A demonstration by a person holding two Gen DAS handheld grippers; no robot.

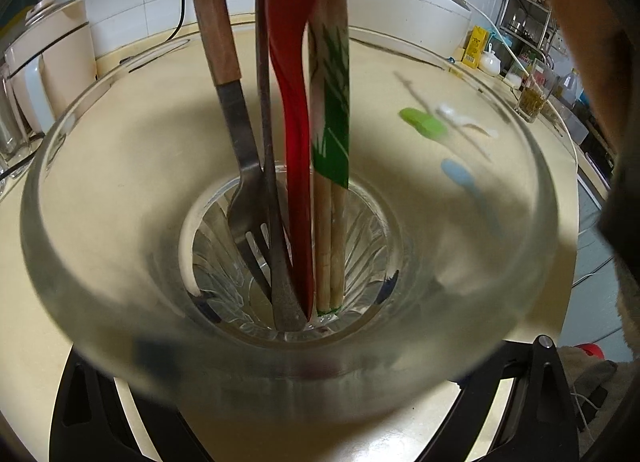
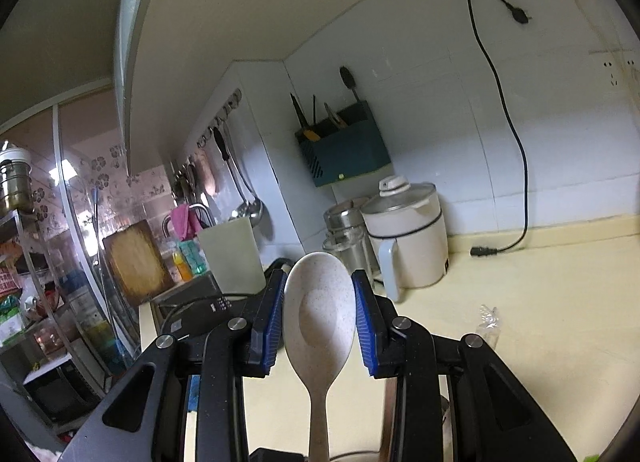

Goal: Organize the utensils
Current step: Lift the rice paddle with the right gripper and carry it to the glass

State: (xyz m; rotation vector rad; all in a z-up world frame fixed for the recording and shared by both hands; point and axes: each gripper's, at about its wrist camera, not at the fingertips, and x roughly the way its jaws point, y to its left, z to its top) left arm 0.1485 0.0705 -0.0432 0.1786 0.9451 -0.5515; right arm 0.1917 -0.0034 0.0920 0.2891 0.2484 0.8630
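Note:
In the left wrist view a clear glass cup (image 1: pixel 120 270) fills the frame, held between my left gripper's black arms, whose pads are hidden under it. In the cup stand a wood-handled fork (image 1: pixel 240 150), a thin metal utensil (image 1: pixel 272 198), a red spoon (image 1: pixel 294 134) and chopsticks in a green-and-white paper sleeve (image 1: pixel 330 142). Seen blurred through the glass, a green utensil (image 1: pixel 422 122), a blue one (image 1: pixel 464 178) and a white one (image 1: pixel 460 118) lie on the counter. In the right wrist view my right gripper (image 2: pixel 319 314) has a speckled white spoon (image 2: pixel 319 314) standing bowl-up between its blue pads (image 2: pixel 272 326).
A white electric kettle (image 2: pixel 412 238) and steel canisters (image 2: pixel 346 234) stand by the wall on the cream counter (image 2: pixel 560 322). A white rice cooker (image 1: pixel 400 2) sits at the back. A glass of green contents (image 1: pixel 536 94) and bottles stand far right. A black power cord (image 2: pixel 500 122) hangs down.

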